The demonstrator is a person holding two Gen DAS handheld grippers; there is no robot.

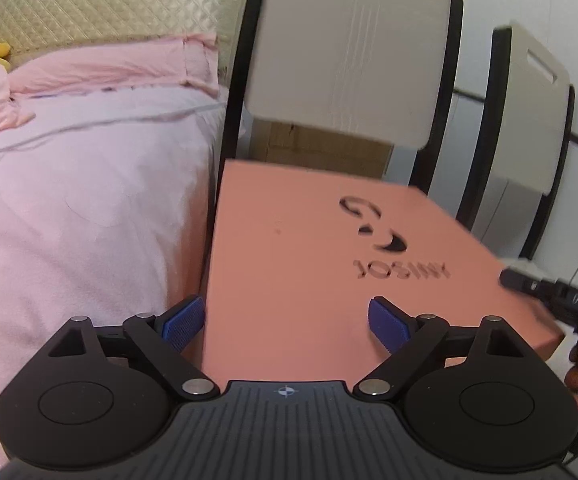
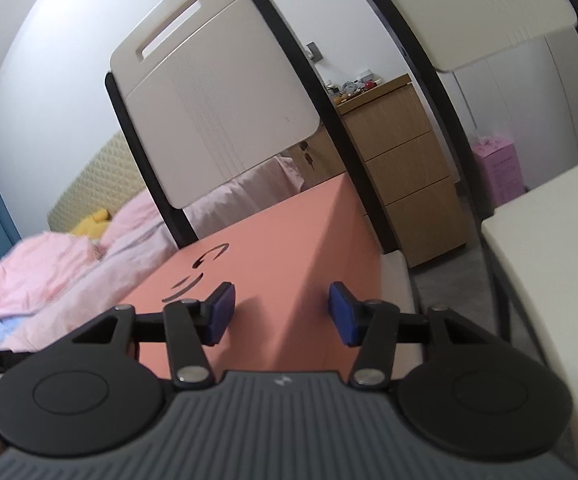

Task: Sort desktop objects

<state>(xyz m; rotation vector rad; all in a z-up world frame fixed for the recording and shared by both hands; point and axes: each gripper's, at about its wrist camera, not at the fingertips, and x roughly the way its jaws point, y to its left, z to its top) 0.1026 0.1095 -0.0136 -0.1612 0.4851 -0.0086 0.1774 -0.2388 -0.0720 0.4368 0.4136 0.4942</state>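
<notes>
A large salmon-pink box (image 1: pixel 309 248) with a black logo and lettering on its top fills the middle of the left wrist view. My left gripper (image 1: pixel 285 322) is open and empty, its blue pads straddling the box's near left edge. In the right wrist view the same box (image 2: pixel 273 248) shows its top and right side. My right gripper (image 2: pixel 281 314) is open and empty, its blue pads on either side of the box's near right corner edge. The right gripper's black body (image 1: pixel 553 300) shows at the box's right edge in the left wrist view.
A bed with pink bedding (image 1: pixel 89 184) lies left of the box. White chair backs with black frames (image 1: pixel 349 48) (image 2: pixel 217 112) stand behind it. A wooden drawer cabinet (image 2: pixel 405 176) and a pink bag (image 2: pixel 497 168) stand farther back. A white seat (image 2: pixel 549 260) is at right.
</notes>
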